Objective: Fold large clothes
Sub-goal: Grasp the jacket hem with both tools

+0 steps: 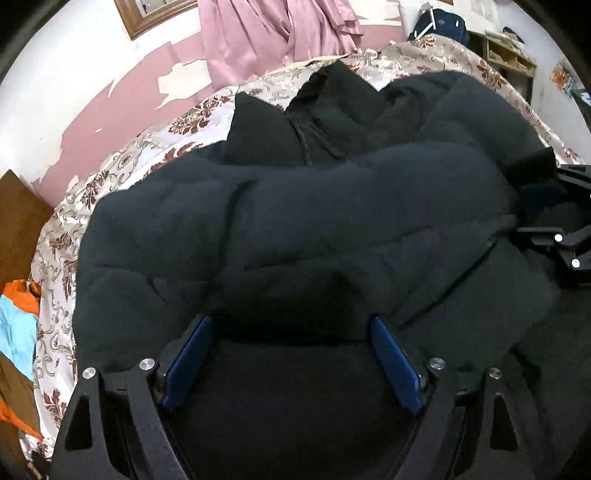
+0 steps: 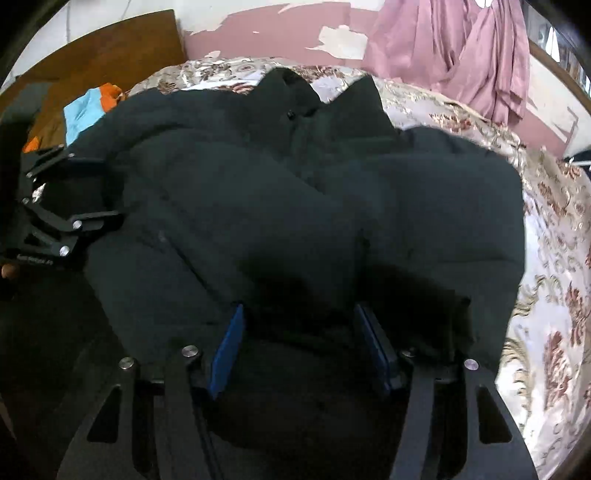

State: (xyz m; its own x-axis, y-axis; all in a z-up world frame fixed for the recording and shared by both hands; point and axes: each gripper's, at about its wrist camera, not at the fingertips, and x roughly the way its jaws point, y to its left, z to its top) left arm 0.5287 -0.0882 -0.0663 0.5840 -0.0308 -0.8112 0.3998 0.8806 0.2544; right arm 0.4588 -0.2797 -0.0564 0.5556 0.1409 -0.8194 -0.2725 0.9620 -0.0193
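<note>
Black quilted puffer jacket (image 1: 295, 221), sleeves folded across its front, flat on the floral bedspread (image 1: 122, 166).

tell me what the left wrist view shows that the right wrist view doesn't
Only the left wrist view shows the wooden picture frame on the wall, the dark blue backpack beyond the bed and the pale wooden shelf unit. Only the right wrist view shows the brown wooden headboard as a broad panel. Both share the bulky black padded jacket lying on the floral patterned bedspread, the pink satin curtain, the orange and light blue garment, and open blue-padded jaws over the jacket.
</note>
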